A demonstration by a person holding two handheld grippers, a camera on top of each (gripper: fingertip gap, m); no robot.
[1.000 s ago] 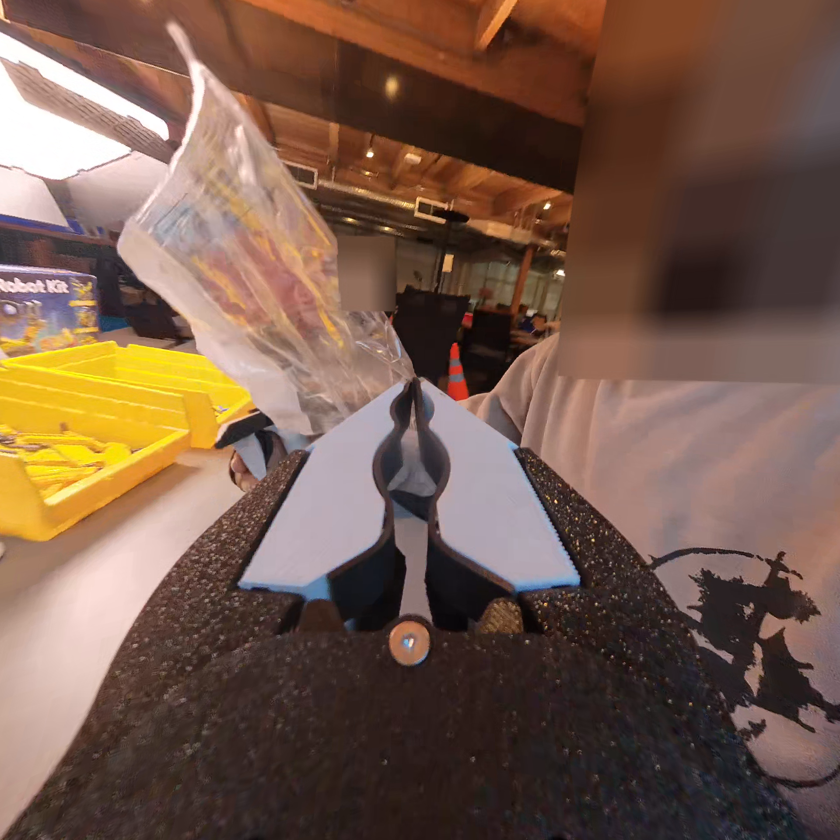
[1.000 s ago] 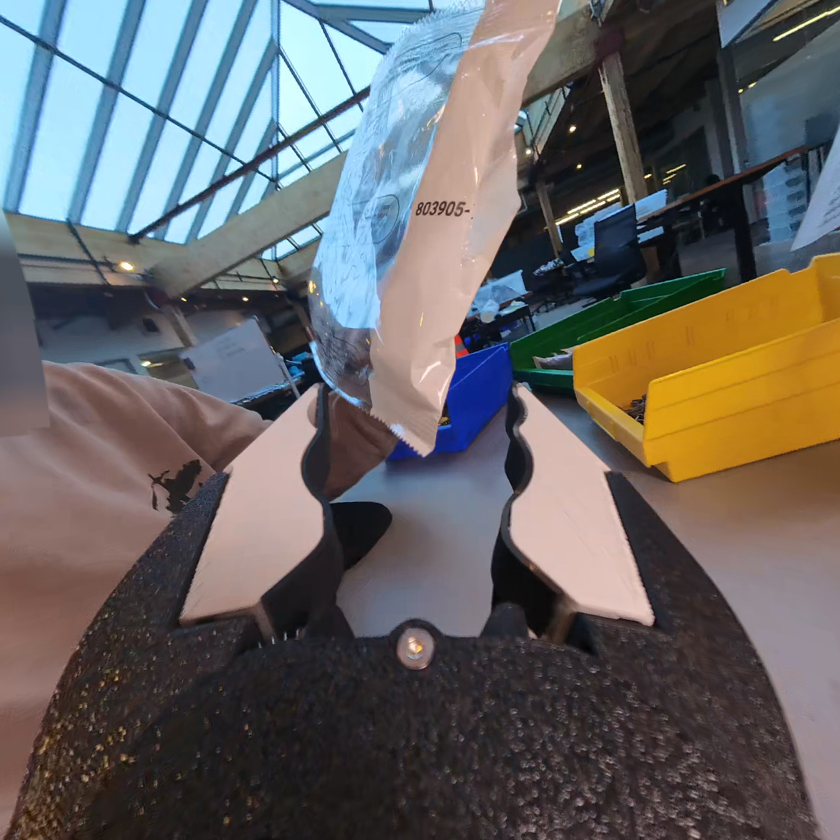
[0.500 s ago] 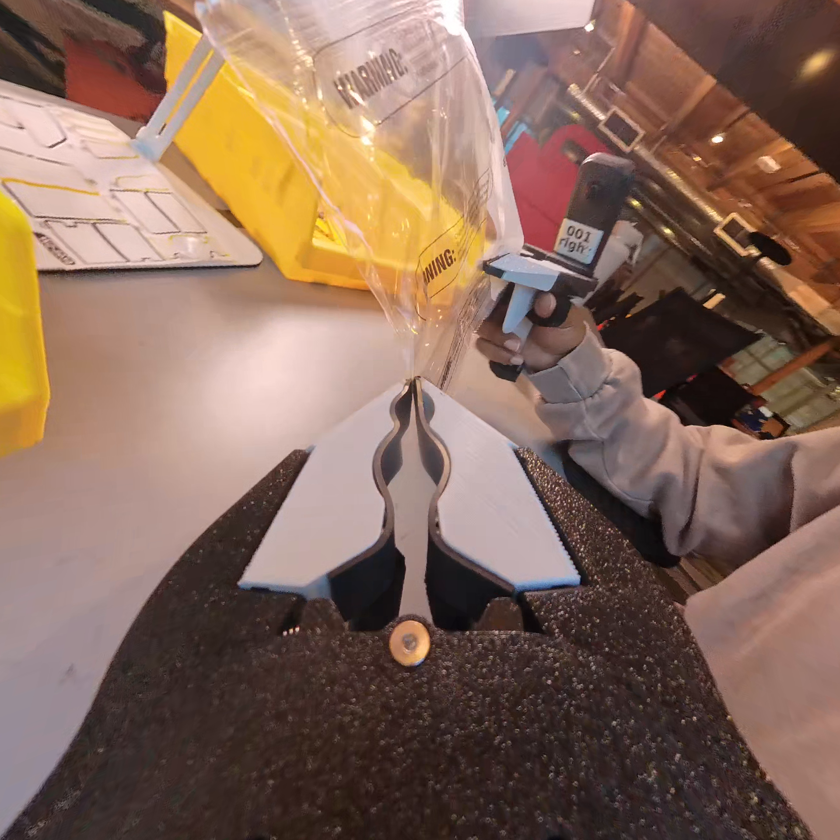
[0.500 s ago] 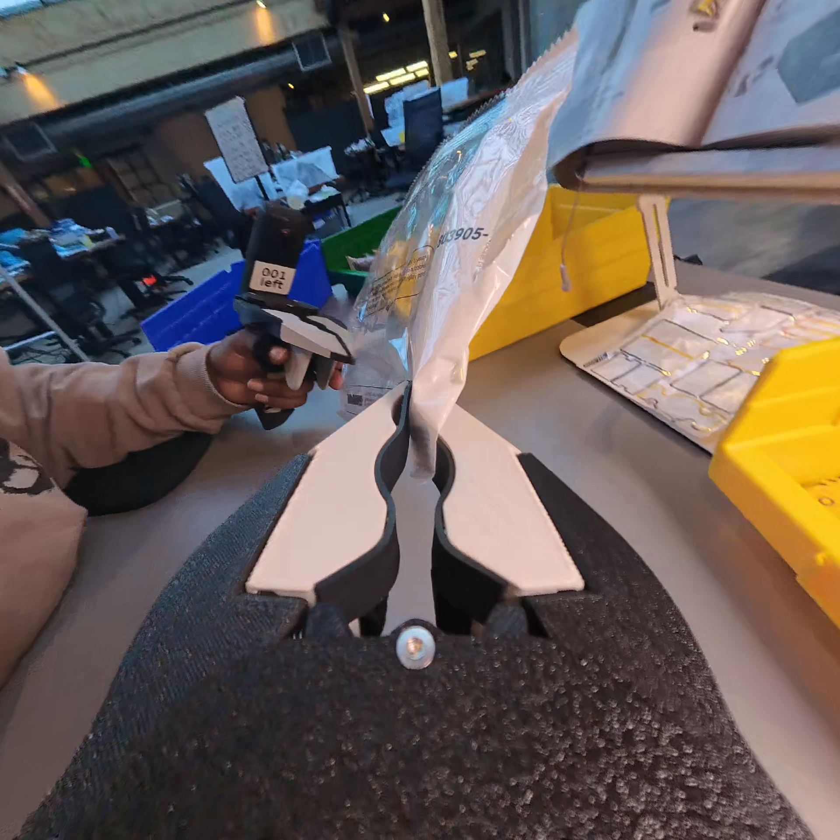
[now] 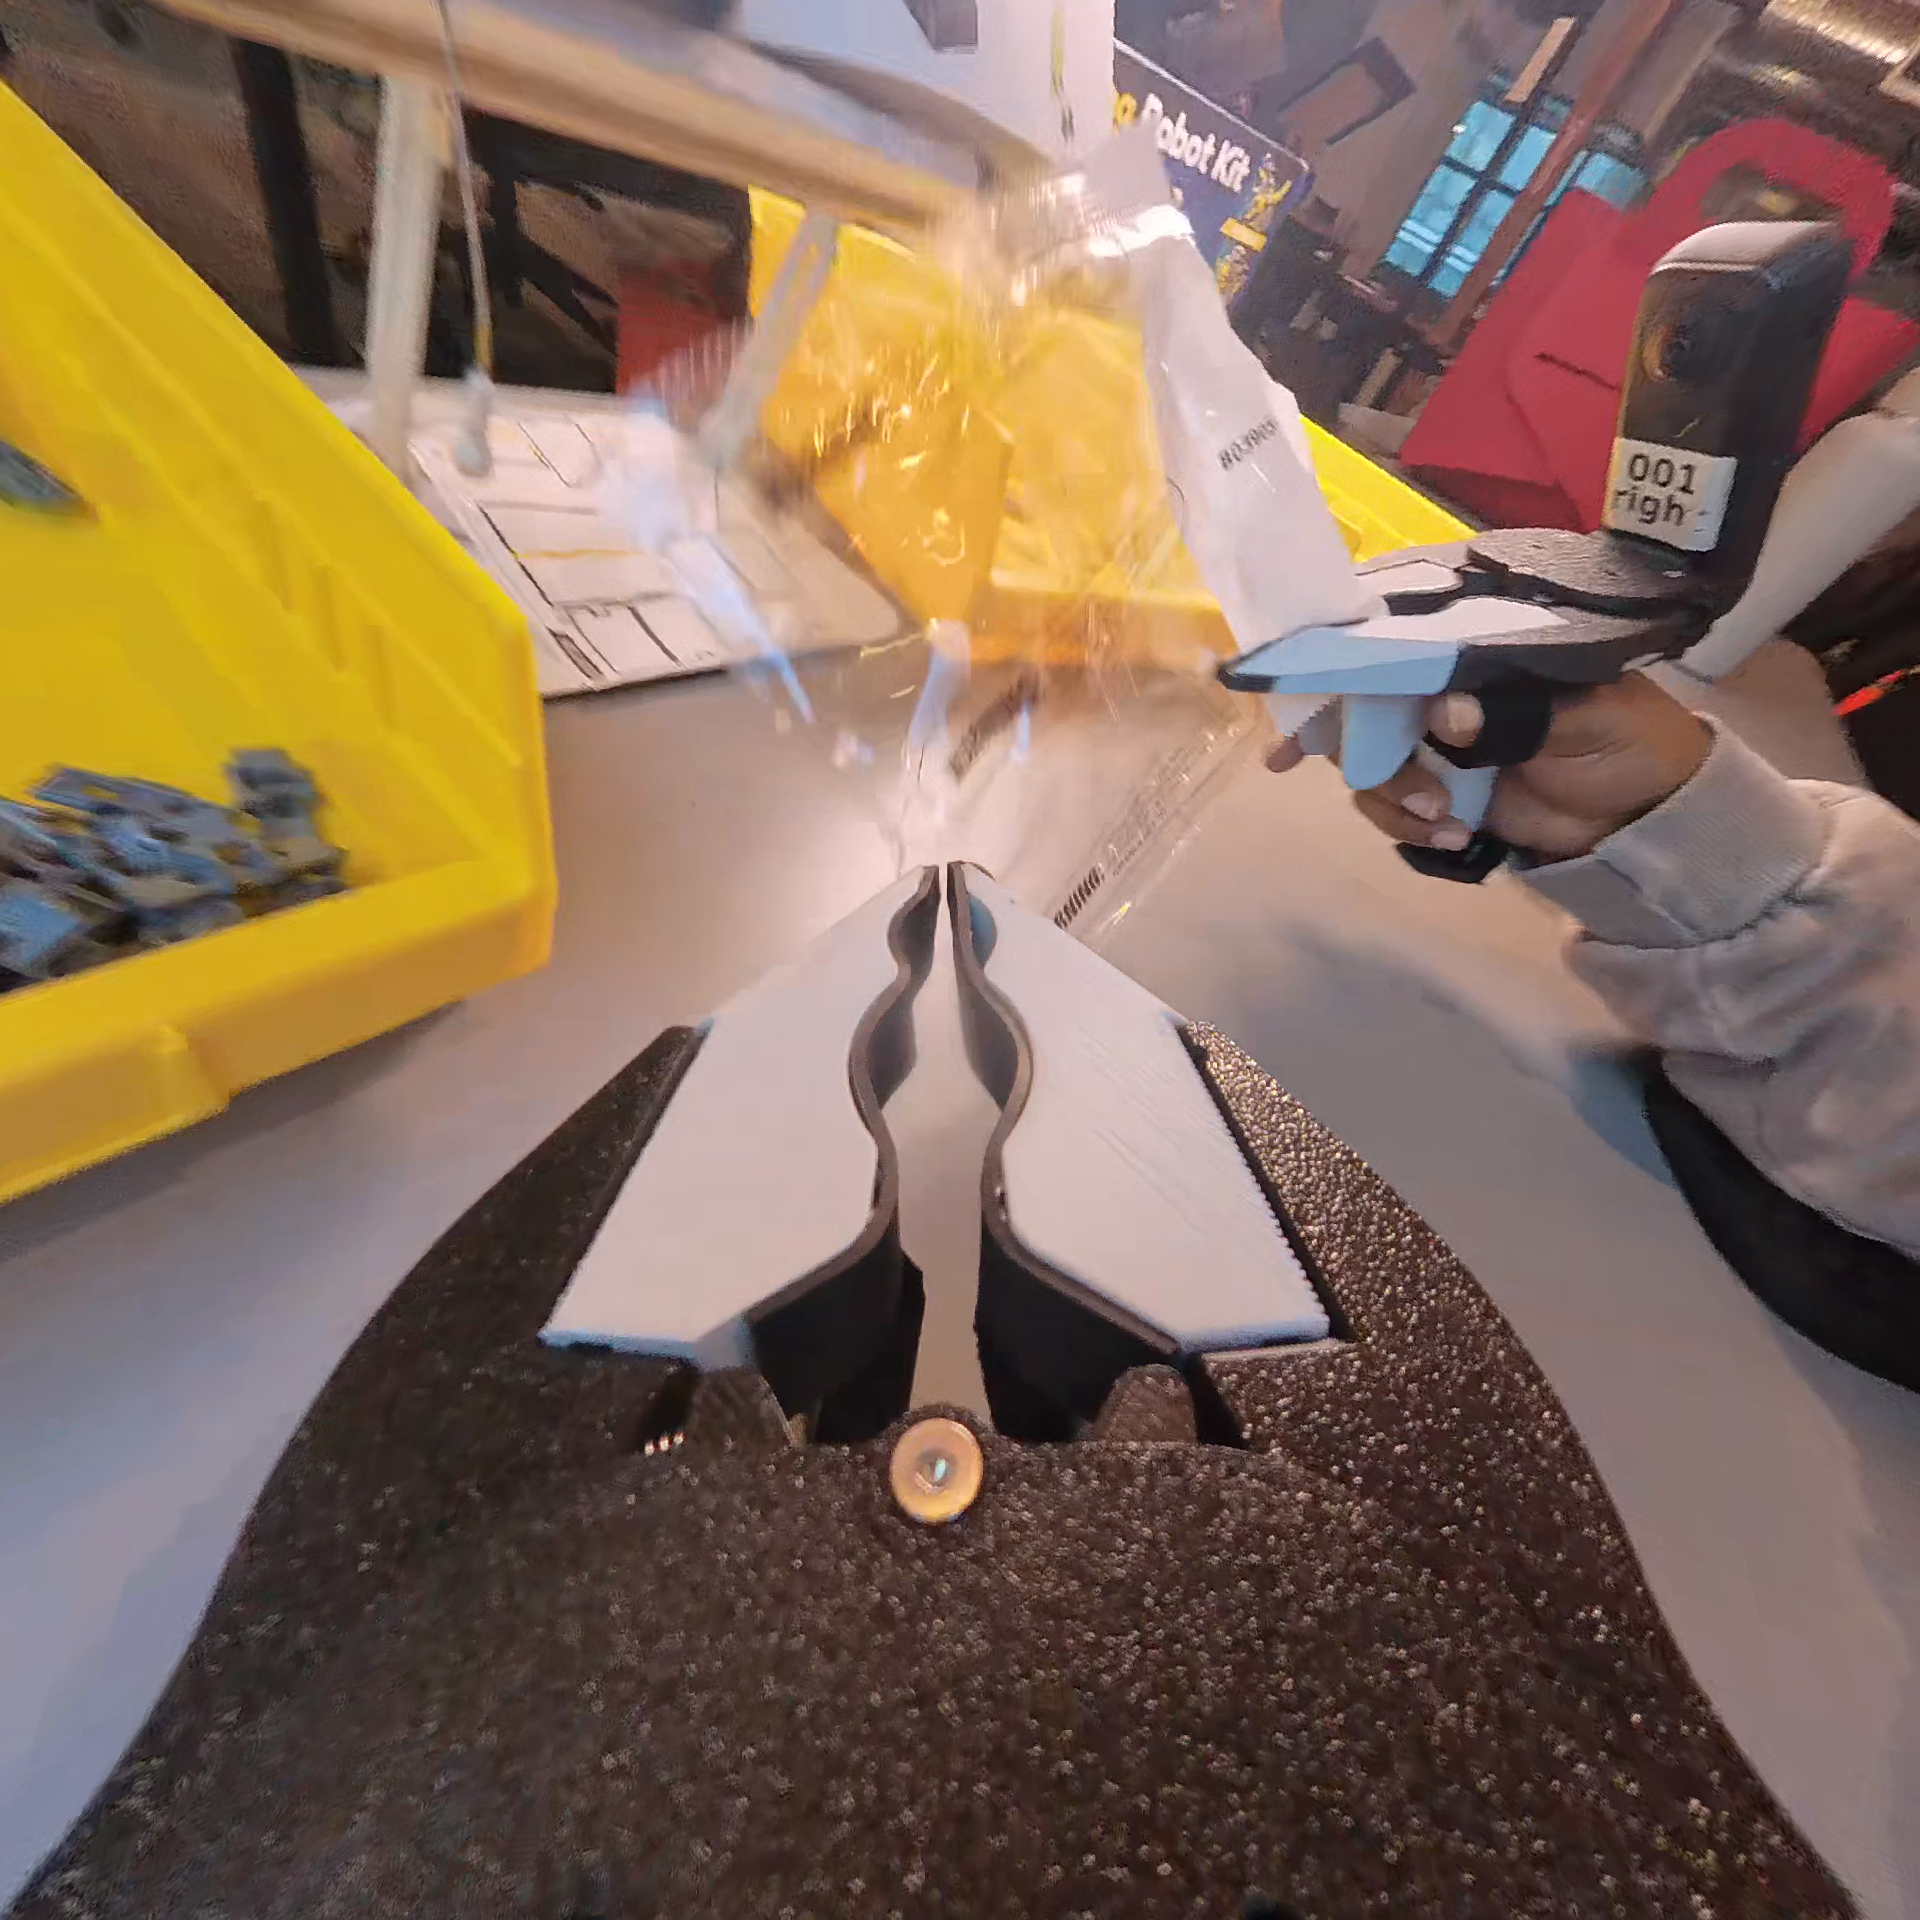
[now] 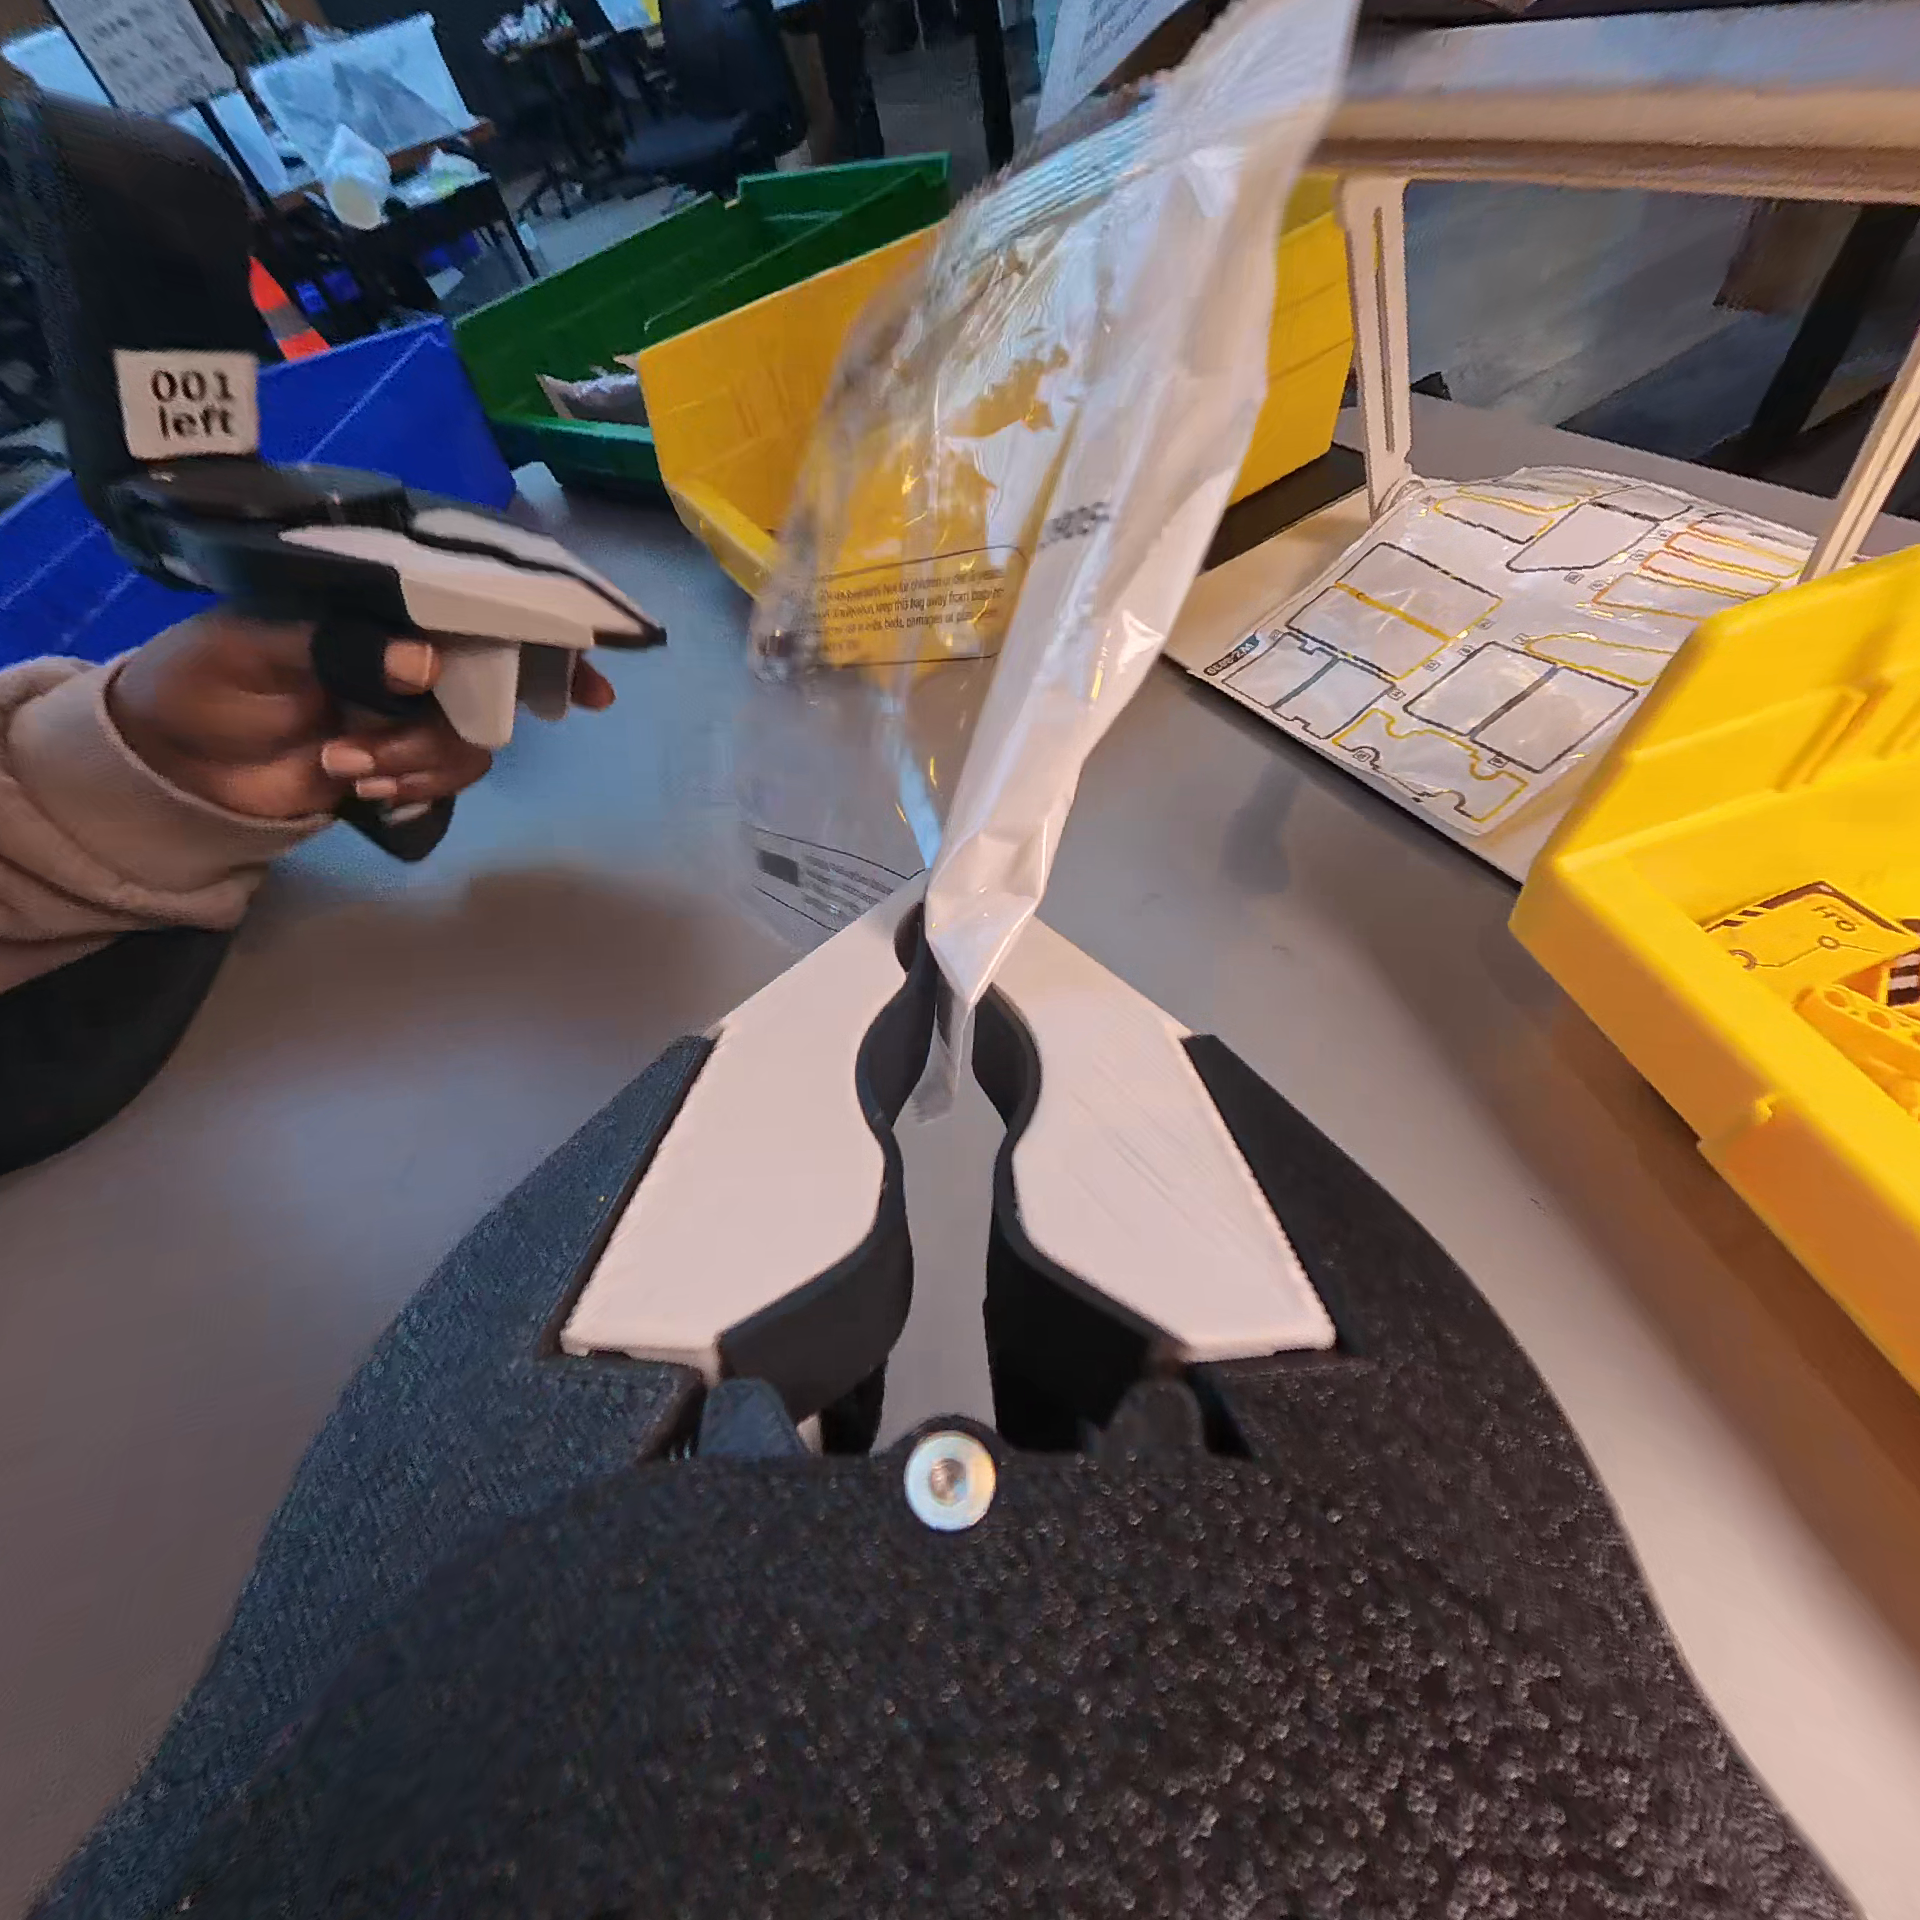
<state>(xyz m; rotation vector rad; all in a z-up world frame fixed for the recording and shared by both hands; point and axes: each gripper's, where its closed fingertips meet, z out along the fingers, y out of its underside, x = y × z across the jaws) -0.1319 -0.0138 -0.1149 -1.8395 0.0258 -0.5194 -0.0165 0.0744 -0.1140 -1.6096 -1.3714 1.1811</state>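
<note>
1. Plastic bag point(image 6: 1049, 436), clear with a white strip down one side, is held up above the grey worktop point(image 6: 416, 1039); its lower corner is clamped between the right tongs point(image 6: 948, 961), which are drawn together on the film.
2. In the left wrist view the left tongs point(image 5: 943, 883) are seen closed tip to tip at 12 o'clock, and the bag's point(image 5: 1039, 582) clear lower edge appears to be pinched there, though blur leaves this uncertain.
3. Held from two sides, the bag is kept stretched and off the worktop.
4. A yellow bin point(image 5: 260, 727) of small dark parts lies at 9 o'clock in the left view; another yellow bin point(image 6: 1714, 935) lies at 3 o'clock in the right view, near a printed sheet point(image 6: 1507, 644) of outlined shapes.
5. Printed text and a framed notice are carried by the bag, and a small white label by each tool; a blue printed box point(image 5: 1216, 166) stands behind. Their wording is not given.
</note>
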